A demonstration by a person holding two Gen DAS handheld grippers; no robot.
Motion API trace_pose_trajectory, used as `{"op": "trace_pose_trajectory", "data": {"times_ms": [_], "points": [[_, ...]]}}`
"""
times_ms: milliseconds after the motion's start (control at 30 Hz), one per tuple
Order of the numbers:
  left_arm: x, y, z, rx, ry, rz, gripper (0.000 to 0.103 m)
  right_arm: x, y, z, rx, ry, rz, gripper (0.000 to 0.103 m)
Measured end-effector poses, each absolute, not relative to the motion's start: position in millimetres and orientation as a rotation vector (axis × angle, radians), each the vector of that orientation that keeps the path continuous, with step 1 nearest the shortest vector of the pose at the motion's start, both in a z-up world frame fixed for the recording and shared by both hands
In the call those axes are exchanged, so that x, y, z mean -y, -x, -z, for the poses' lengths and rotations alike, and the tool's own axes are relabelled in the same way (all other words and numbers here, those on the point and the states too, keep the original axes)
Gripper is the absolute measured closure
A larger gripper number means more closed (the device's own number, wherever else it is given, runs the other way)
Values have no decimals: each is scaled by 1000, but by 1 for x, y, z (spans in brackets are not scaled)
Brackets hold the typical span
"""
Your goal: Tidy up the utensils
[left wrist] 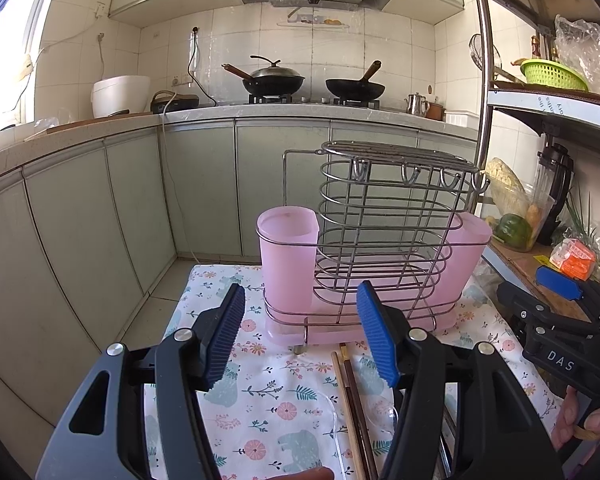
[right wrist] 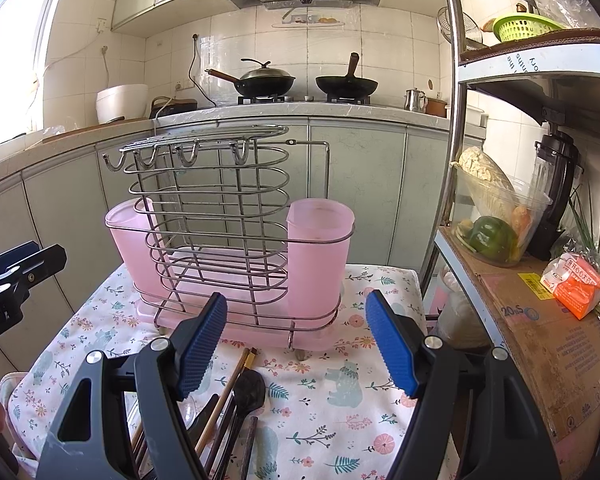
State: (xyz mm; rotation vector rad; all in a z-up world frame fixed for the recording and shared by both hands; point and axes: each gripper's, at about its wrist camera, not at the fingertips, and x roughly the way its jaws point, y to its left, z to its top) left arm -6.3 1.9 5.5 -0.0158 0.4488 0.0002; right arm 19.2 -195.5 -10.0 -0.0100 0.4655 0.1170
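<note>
A wire utensil rack [left wrist: 384, 216] with a pink cup on each side [left wrist: 288, 256] stands on a pink tray on the floral cloth; it also shows in the right wrist view [right wrist: 220, 216]. Chopsticks [left wrist: 350, 400] and a clear spoon [left wrist: 386, 414] lie on the cloth in front of it. In the right wrist view chopsticks [right wrist: 224, 396] and a black spoon [right wrist: 249, 392] lie there. My left gripper [left wrist: 300, 336] is open and empty above the chopsticks. My right gripper [right wrist: 296, 344] is open and empty, in front of the right pink cup [right wrist: 320, 256].
The small table's floral cloth [left wrist: 268, 392] ends at a floor drop on the left. A metal shelf [right wrist: 540, 312] with vegetables, a blender and packets stands close on the right. Kitchen cabinets and a stove with woks [left wrist: 276, 80] are behind.
</note>
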Motion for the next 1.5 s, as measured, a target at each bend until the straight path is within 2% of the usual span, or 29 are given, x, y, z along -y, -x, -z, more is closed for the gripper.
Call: {"op": "trace_pose_trajectory", "data": {"times_ms": [800, 1367, 1500], "points": [[-11, -2, 9, -503, 16, 5, 44, 198, -20, 21, -471, 1, -114, 32], [-33, -22, 53, -697, 48, 21, 44, 210, -40, 57, -667, -53, -160, 32], [-35, -26, 64, -758, 69, 43, 44, 213, -41, 64, -697, -66, -175, 35]]}}
